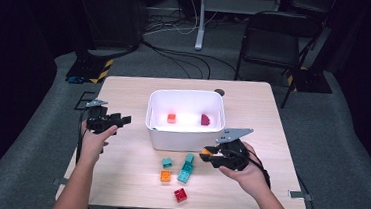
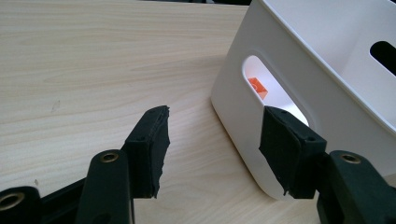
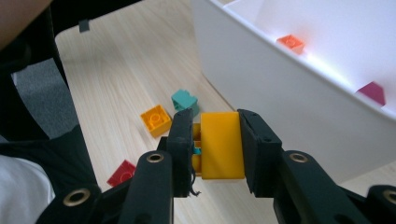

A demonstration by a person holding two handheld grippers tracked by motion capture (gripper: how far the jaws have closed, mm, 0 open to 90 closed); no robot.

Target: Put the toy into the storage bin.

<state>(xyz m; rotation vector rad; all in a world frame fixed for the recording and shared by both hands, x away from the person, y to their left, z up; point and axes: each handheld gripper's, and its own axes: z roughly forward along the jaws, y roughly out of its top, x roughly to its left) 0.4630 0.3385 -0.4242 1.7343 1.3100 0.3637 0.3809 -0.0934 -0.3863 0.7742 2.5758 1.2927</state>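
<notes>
Fingers of the right gripper are clamped on a yellow block, one black pad against each of its long sides; the block's lower end is hidden behind the jaws, and a sliver of teal shows at its left edge, too little to say what it is. In the high view the right gripper sits at about 4 o'clock from the white bin, just off its near right corner, and the yellow block shows there as a small orange-yellow speck at the tips.

Over at 9 o'clock of the bin, the left gripper is held above the wooden table with its jaws spread wide and nothing between them. Its own camera shows the left gripper facing the bin's rounded corner, the right pad overlapping the handle slot; whether it touches the wall is unclear. Through that slot part of an orange block is visible, the rest cut off by the wall.

Inside the bin also lies a dark red block, washed out by glare. On the table at 6 o'clock of the bin lie two teal blocks, stacked or abutting, hard to tell, a small teal block, an orange brick and a red brick.
</notes>
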